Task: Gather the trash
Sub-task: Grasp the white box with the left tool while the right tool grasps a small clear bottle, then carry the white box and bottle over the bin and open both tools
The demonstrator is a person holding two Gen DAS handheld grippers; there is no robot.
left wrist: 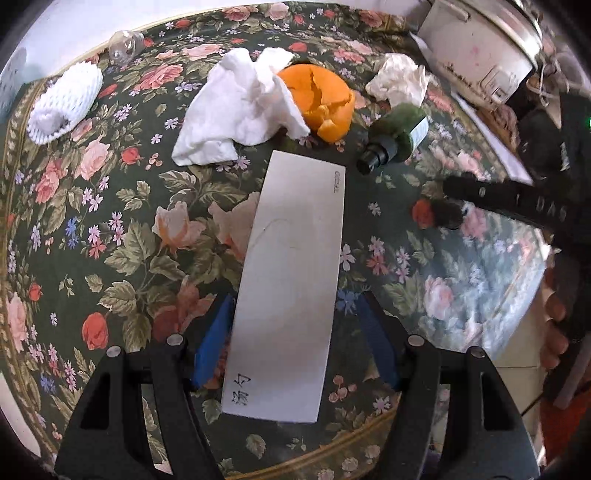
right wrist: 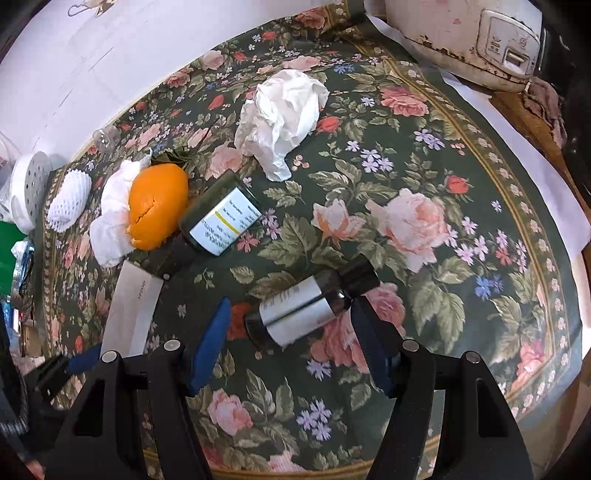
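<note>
One orange peel (left wrist: 317,101) sits half hidden behind crumpled tissue (left wrist: 240,110).

The peel (left wrist: 320,101) is partly hidden under the tissue (left wrist: 240,107) in the left view. The right gripper (left wrist: 517,199) there is blurred and cut off by the frame edge. The cooker (right wrist: 469,33) is cropped at the top in both views. The print on the 2 bottle labels (right wrist: 221,225) is too small to read. Clutter (right wrist: 14,266) at the left edge stays indistinct.
</note>
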